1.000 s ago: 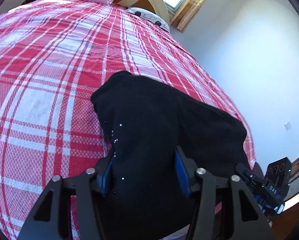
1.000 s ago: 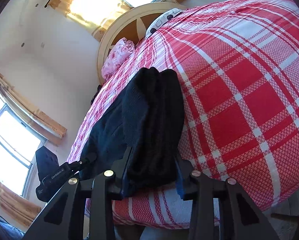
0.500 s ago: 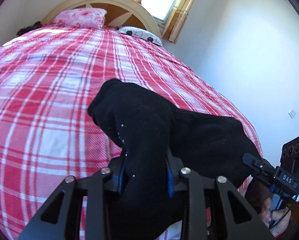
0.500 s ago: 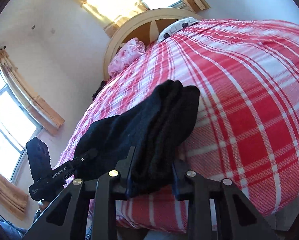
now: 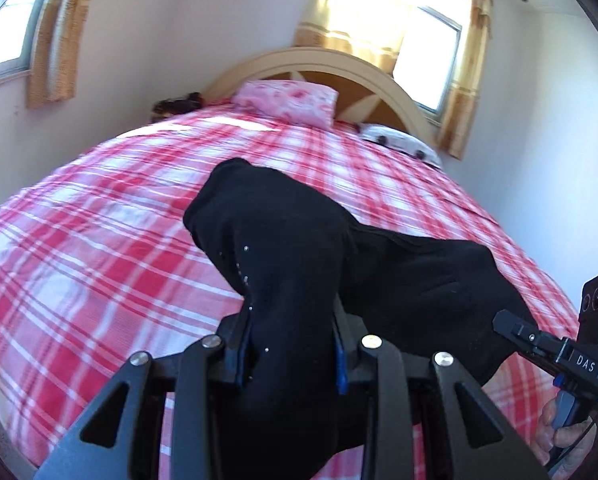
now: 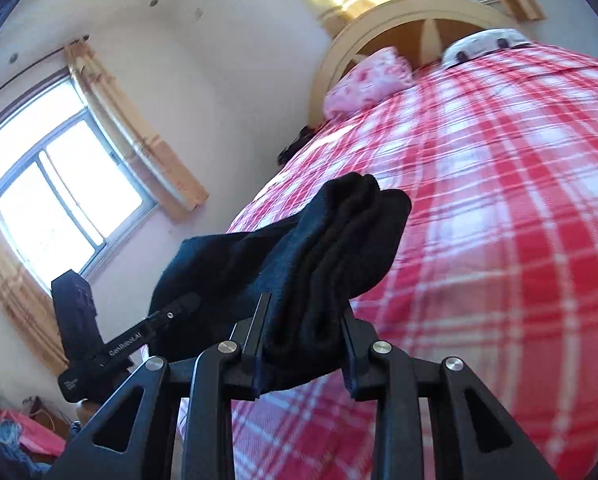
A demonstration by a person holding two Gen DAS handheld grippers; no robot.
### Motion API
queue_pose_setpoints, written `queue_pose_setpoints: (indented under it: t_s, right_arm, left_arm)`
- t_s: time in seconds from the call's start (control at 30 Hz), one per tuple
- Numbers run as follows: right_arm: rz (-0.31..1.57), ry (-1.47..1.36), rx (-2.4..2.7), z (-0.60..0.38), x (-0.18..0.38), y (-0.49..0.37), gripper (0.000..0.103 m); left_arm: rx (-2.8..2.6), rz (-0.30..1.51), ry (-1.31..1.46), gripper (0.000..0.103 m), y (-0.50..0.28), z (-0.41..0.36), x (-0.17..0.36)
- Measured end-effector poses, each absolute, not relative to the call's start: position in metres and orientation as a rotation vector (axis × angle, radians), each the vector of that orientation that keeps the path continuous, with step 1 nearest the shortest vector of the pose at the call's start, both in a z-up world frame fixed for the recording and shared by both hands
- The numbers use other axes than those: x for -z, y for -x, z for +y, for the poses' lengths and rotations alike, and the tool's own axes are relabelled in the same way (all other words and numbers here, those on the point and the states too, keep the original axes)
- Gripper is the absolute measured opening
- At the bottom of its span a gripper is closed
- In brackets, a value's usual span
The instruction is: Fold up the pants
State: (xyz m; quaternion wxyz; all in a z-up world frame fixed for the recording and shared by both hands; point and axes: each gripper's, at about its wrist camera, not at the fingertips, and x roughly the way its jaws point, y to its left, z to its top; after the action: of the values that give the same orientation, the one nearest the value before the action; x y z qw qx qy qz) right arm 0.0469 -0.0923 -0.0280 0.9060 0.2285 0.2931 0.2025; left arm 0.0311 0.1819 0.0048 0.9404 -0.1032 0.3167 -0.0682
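The black pants (image 5: 283, 248) are bunched and lifted above the red-and-white plaid bed (image 5: 99, 240). My left gripper (image 5: 291, 356) is shut on one end of the pants, which drape over its fingers. My right gripper (image 6: 305, 352) is shut on the other end of the pants (image 6: 331, 248), a thick stack of folds. The cloth hangs between the two grippers. The right gripper also shows at the right edge of the left wrist view (image 5: 547, 344), and the left gripper at the left of the right wrist view (image 6: 139, 332).
A pink pillow (image 5: 287, 100) and a white spotted pillow (image 5: 399, 144) lie by the arched headboard (image 5: 319, 64). Curtained windows (image 6: 59, 200) are on the walls. Clutter lies on the floor at lower left (image 6: 19, 440).
Both grippers have closed on the pants and lifted them off the bed, tilting upward so more of the wall and windows shows.
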Motion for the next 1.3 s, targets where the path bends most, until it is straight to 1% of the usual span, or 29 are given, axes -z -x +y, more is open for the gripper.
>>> queue_pose_setpoints:
  t_s: [0.17,0.27,0.37,0.43,0.47,0.5,0.53,0.57,0.6,0.63,0.67,0.7,0.83,1.0,1.07,1.17,1.23,1.3]
  right_arm:
    - [0.672,-0.454,-0.453,-0.048,0.052,-0.098,0.031]
    - [0.719,-0.392,-0.438,-0.024,0.071,-0.122,0.031]
    - [0.747,-0.358,-0.406,-0.017,0.087,-0.131,0.031]
    - [0.769,-0.338,-0.381,-0.018,0.098,-0.133,0.031]
    - [0.78,-0.336,-0.371,-0.019,0.103,-0.135,0.031]
    - [0.778,-0.343,-0.374,-0.021,0.104,-0.132,0.032]
    - [0.777,-0.343,-0.373,-0.02,0.104,-0.13,0.033]
    - [0.777,-0.334,-0.367,-0.02,0.104,-0.13,0.034]
    - [0.777,-0.331,-0.361,-0.02,0.105,-0.131,0.036]
    - [0.778,-0.335,-0.354,-0.021,0.106,-0.131,0.042]
    - [0.784,-0.348,-0.349,-0.024,0.108,-0.133,0.05]
    - [0.791,-0.362,-0.343,-0.025,0.11,-0.134,0.051]
    - [0.793,-0.421,-0.365,-0.032,0.112,-0.134,0.054]
    - [0.773,-0.449,-0.34,-0.042,0.103,-0.119,0.054]
    - [0.739,-0.407,-0.256,-0.044,0.095,-0.104,0.054]
    - [0.626,-0.286,-0.117,-0.037,0.072,-0.072,0.054]
    - [0.564,-0.207,-0.118,-0.026,0.057,-0.056,0.054]
    - [0.561,-0.175,-0.147,-0.016,0.048,-0.051,0.054]
  left_arm:
    - [0.019,0.681,0.2,0.032,-0.049,0.214,0.019]
    - [-0.034,0.718,0.175,0.033,-0.057,0.22,0.041]
    - [-0.053,0.766,0.205,0.035,-0.061,0.226,0.06]
    - [-0.064,0.789,0.204,0.048,-0.063,0.228,0.067]
    - [-0.078,0.796,0.198,0.052,-0.063,0.228,0.068]
    - [-0.09,0.8,0.196,0.059,-0.063,0.229,0.069]
    - [-0.101,0.802,0.195,0.066,-0.063,0.23,0.069]
    - [-0.112,0.805,0.193,0.07,-0.063,0.232,0.069]
    - [-0.119,0.809,0.189,0.076,-0.062,0.234,0.069]
    - [-0.125,0.811,0.182,0.08,-0.062,0.236,0.068]
    - [-0.133,0.813,0.176,0.082,-0.061,0.238,0.067]
    - [-0.14,0.813,0.171,0.085,-0.06,0.239,0.066]
    - [-0.168,0.808,0.149,0.086,-0.055,0.243,0.058]
    - [-0.222,0.79,0.087,0.086,-0.042,0.244,0.044]
    - [-0.252,0.78,0.043,0.086,-0.037,0.242,0.037]
    - [-0.324,0.744,-0.027,0.086,-0.03,0.236,0.026]
    - [-0.344,0.724,-0.057,0.092,-0.027,0.23,0.019]
    - [-0.308,0.714,-0.053,0.094,-0.024,0.222,0.013]
